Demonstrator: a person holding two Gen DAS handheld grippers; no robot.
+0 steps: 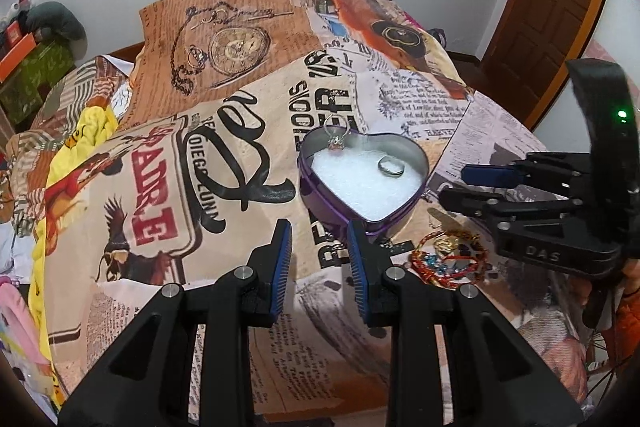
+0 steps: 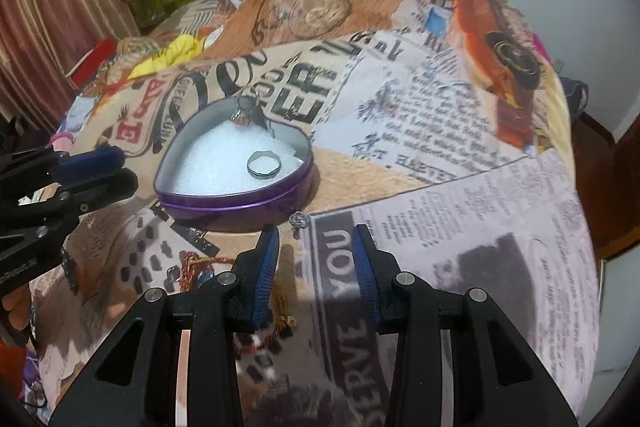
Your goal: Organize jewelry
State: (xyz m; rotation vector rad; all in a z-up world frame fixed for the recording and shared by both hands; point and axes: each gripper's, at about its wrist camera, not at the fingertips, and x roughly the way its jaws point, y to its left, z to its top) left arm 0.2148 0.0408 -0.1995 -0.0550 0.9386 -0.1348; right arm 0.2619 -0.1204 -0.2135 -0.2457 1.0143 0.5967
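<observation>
A purple heart-shaped tin [image 1: 316, 197] [image 2: 224, 206] with a white foam lining sits on the printed blanket. A plain silver ring [image 1: 391, 166] [image 2: 264, 165] lies on the foam. A stone-set ring [image 1: 336, 137] [image 2: 244, 111] leans at the tin's far rim. My left gripper [image 1: 318, 241] is open and empty, just short of the tin's near point. My right gripper [image 2: 316, 233] is also open and empty. A small sparkly ring [image 2: 298, 219] lies on the blanket just ahead of it. A tangle of red and gold bracelets [image 1: 448, 259] [image 2: 200, 267] lies between the two grippers.
The blanket [image 1: 200, 187] covers a bed and bulges up behind the tin. Yellow cloth [image 1: 40, 227] and boxes [image 1: 32, 67] crowd the left side. A wooden door [image 1: 552, 7] stands at the right and a striped curtain [image 2: 40, 27] at the far left.
</observation>
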